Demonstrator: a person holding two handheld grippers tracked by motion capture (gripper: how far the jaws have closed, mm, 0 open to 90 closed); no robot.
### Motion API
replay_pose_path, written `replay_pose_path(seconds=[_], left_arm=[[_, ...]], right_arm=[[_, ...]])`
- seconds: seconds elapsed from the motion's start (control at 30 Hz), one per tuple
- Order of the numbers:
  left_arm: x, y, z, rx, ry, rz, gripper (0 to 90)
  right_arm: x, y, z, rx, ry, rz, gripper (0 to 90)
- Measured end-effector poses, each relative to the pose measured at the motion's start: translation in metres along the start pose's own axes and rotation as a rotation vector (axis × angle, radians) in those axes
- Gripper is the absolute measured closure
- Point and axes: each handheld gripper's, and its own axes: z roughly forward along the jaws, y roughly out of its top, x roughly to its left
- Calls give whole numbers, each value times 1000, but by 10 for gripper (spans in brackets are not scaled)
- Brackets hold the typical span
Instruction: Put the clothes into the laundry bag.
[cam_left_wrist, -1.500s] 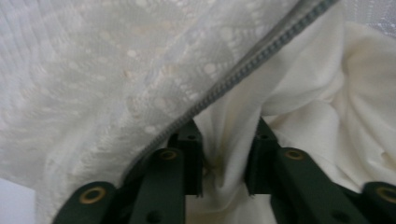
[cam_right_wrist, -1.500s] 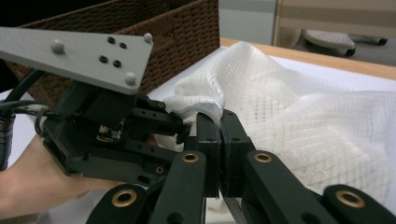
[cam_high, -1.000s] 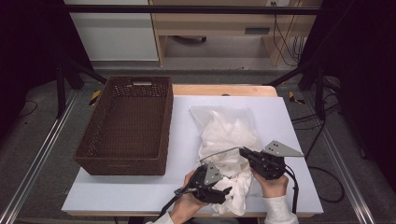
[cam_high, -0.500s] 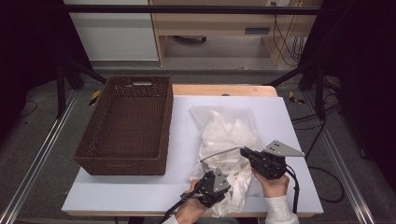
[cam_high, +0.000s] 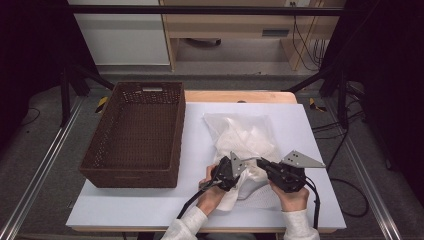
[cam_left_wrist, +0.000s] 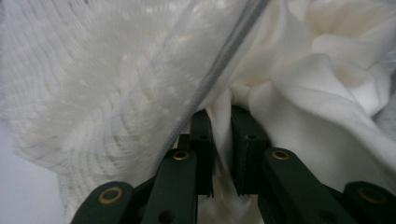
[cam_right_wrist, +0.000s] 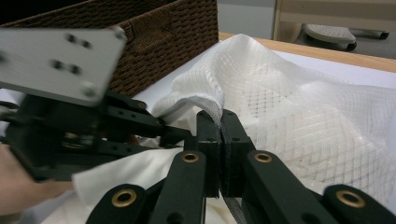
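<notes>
High view: a white mesh laundry bag (cam_high: 243, 145) holding white cloth lies on the white table top (cam_high: 310, 130), right of the dark brown woven rectangular basket (cam_high: 137, 132).
Room: bare table shows between bag and basket, beyond the bag, and along the right edge.
Grippers: the left gripper (cam_high: 231, 171) and right gripper (cam_high: 265, 166) meet at the bag's near end, close together.
Left gripper view: jaws nearly closed, pinching a fold of soft white cloth (cam_left_wrist: 299, 93) beside the bag's grey-corded rim.
Right gripper view: the right gripper (cam_right_wrist: 220, 135) is clamped tight on the bag's stitched mesh edge (cam_right_wrist: 205, 103), lifting it.
Change: since a second ago the left gripper has moved up and right, from the bag's near-left corner toward the opening.
</notes>
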Motion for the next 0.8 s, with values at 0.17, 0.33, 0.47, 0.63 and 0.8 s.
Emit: replay_pose_path(seconds=[0.17,0.33,0.47,0.63,0.8], left_arm=[[4,-6,4,-29,-20,-33,786],[8,-5,-4,-20,-54,-82,636],[10,-4,-34,-47,-121,-102,388],[9,-1,-77,-106,-201,-115,307],[-7,-10,-79,16,-224,-78,247]], right_arm=[[0,-2,3,10,-6,10,888],[-1,-3,4,11,-11,6,887],[-1,-3,4,10,-15,8,887],[-1,-2,3,8,-16,6,888],[0,-2,3,7,-18,7,888]])
